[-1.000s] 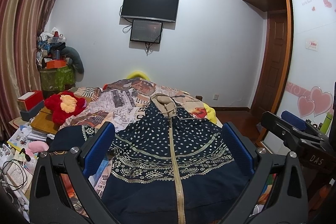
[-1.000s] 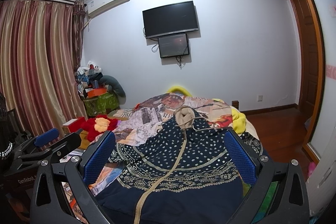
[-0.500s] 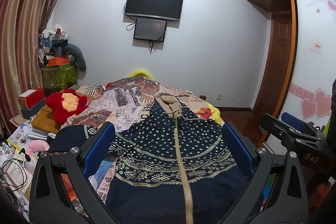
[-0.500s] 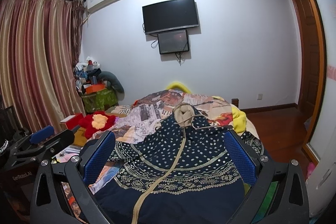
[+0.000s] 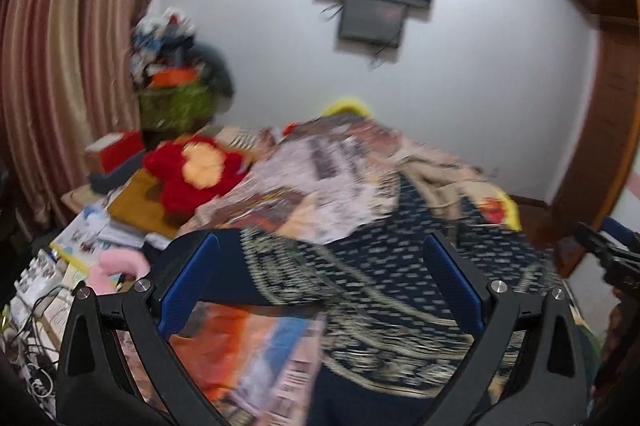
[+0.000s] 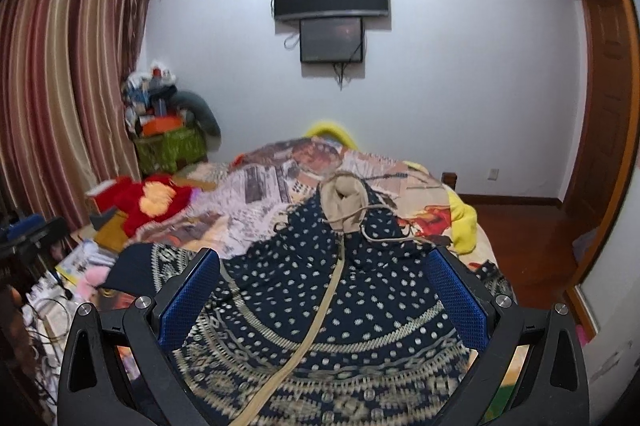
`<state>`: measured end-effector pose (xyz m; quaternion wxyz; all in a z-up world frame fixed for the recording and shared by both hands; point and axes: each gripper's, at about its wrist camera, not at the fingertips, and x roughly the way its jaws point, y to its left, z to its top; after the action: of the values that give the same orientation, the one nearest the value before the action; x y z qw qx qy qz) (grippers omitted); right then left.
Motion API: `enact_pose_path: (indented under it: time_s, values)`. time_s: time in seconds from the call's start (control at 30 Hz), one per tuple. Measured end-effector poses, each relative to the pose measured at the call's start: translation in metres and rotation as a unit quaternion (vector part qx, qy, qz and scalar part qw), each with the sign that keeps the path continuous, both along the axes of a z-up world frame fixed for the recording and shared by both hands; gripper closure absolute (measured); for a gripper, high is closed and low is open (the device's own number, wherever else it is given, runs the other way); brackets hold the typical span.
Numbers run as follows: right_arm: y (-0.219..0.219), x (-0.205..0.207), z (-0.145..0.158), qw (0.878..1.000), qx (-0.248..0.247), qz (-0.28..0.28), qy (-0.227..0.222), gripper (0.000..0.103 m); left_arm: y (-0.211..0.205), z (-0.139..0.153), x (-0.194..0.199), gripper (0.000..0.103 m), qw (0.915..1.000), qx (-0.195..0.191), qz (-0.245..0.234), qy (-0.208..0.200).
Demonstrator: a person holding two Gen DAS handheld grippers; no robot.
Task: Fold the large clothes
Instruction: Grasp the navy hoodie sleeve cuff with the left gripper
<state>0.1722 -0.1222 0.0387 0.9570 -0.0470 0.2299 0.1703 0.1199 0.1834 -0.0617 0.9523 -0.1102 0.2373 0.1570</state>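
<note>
Navy dotted jacket (image 6: pixel 320 302) spread flat on bed (image 6: pixel 466 214), beige zipper up middle. Left gripper (image 5: pixel 320 286) and right gripper (image 6: pixel 322 290) above it, jaws wide, holding nothing.

A bed (image 6: pixel 466 216) under a printed cover (image 6: pixel 260 194) carries the spread navy garment (image 6: pixel 320 298).

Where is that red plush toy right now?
The red plush toy sits left of the bed, below the striped curtain.
</note>
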Motion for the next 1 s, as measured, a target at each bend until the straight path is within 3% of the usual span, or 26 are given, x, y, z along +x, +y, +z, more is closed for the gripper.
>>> enact_pose_path:
  time_s: [0.17,0.3,0.47,0.67,0.87,0.93,1.0]
  values:
    - [0.029,0.059,-0.030,0.999,-0.036,0.005,0.030,0.000,0.075,-0.046,0.028,0.000,0.9956,-0.049,0.043,0.068]
    - [0.054,0.105,-0.063,0.994,-0.080,0.006,0.071,0.000,0.128,-0.097,0.041,0.000,0.9827,-0.100,0.081,0.133]
    - [0.076,0.156,-0.112,0.983,-0.102,0.024,0.153,0.000,0.169,-0.147,0.037,0.001,0.9644,-0.168,0.097,0.179]
    - [0.105,0.201,-0.167,0.956,-0.111,0.055,0.266,0.000,0.208,-0.192,0.028,0.001,0.9296,-0.312,0.091,0.174]
    - [0.146,0.226,-0.215,0.923,-0.133,0.090,0.350,0.000,0.239,-0.222,0.029,0.008,0.8819,-0.444,0.082,0.136]
    - [0.159,0.229,-0.227,0.914,-0.136,0.102,0.369,0.000,0.248,-0.228,0.030,0.008,0.8716,-0.466,0.090,0.124]
    - [0.170,0.232,-0.239,0.905,-0.137,0.111,0.386,0.000,0.259,-0.230,0.032,0.008,0.8682,-0.473,0.100,0.111]
